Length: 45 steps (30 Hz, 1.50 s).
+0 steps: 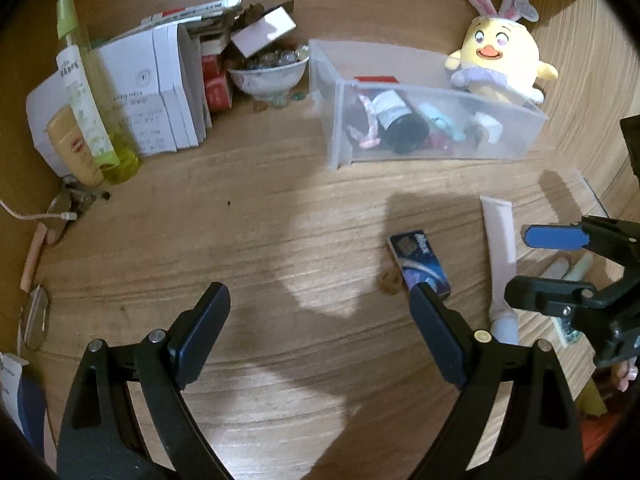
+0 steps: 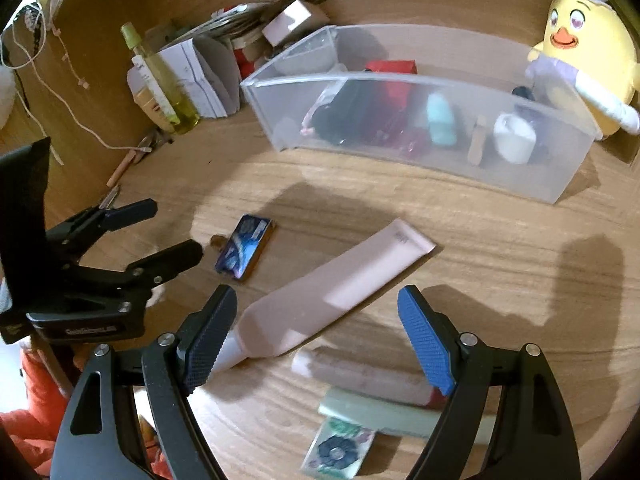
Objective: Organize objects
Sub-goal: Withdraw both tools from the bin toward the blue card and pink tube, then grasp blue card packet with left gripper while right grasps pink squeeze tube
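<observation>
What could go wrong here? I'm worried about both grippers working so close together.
The right gripper is open over the pale pink squeeze tube, with the left gripper open nearby, so they may collide. The tube lies diagonally and could pivot. Closing might also nudge the beige tube beside it.

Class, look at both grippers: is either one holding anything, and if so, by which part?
Nothing is held: left gripper and right gripper are both open, empty.

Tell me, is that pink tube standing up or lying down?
Lying down. The pink tube rests flat on the wooden tabletop, white cap end toward the camera, outside the clear bin.
</observation>
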Each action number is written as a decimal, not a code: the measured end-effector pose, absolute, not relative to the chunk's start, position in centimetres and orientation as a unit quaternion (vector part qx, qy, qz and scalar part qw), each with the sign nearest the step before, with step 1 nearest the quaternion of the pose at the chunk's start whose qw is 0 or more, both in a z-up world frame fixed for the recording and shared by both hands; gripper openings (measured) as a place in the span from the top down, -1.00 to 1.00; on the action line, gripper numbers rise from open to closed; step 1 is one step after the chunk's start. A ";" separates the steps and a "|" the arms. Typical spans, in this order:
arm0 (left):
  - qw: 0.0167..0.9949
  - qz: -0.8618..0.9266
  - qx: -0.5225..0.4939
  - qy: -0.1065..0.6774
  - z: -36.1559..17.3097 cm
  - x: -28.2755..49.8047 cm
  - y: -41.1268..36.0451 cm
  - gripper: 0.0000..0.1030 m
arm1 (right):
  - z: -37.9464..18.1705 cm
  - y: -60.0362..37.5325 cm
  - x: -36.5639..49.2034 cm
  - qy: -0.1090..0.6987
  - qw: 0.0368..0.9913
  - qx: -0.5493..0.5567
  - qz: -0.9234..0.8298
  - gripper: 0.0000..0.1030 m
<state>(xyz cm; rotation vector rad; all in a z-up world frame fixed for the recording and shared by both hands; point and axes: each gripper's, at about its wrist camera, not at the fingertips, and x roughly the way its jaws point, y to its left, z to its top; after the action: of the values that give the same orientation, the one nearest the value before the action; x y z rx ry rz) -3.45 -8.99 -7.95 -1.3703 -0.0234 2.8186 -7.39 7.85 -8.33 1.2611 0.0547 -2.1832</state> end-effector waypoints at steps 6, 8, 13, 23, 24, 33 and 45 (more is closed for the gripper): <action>0.022 0.890 -0.455 -0.009 -8.6 -3.7 -8.5 -0.52 | -8.6 6.3 -6.5 0.050 0.302 0.480 -0.822 -0.57; 0.025 0.890 -0.455 -0.007 -8.6 -3.8 -8.3 -0.45 | -8.6 5.8 -6.3 0.062 0.304 0.479 -0.821 -0.57; 0.032 0.890 -0.455 -0.001 -8.5 -4.4 -7.7 -0.25 | -8.7 4.9 -5.8 0.091 0.300 0.472 -0.824 -0.57; 0.044 0.896 -0.441 0.013 -8.4 -4.7 -6.7 0.24 | -8.6 5.2 -5.2 0.123 0.283 0.447 -0.839 0.11; 0.045 0.897 -0.441 0.012 -8.3 -4.8 -6.7 0.29 | -8.6 5.4 -5.3 0.121 0.281 0.446 -0.841 0.15; 0.042 0.899 -0.437 -0.003 -8.2 -4.9 -7.1 0.77 | -8.6 5.9 -5.5 0.101 0.282 0.436 -0.849 0.53; 0.033 0.910 -0.411 -0.028 -6.4 -4.0 -7.8 0.77 | -7.4 6.1 -5.5 0.070 0.293 0.415 -0.859 0.70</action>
<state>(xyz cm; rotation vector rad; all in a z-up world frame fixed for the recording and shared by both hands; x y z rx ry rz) -4.01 -7.80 -6.41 -1.2650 -0.0876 2.8010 -5.52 6.11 -7.40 1.1042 0.1857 -2.2870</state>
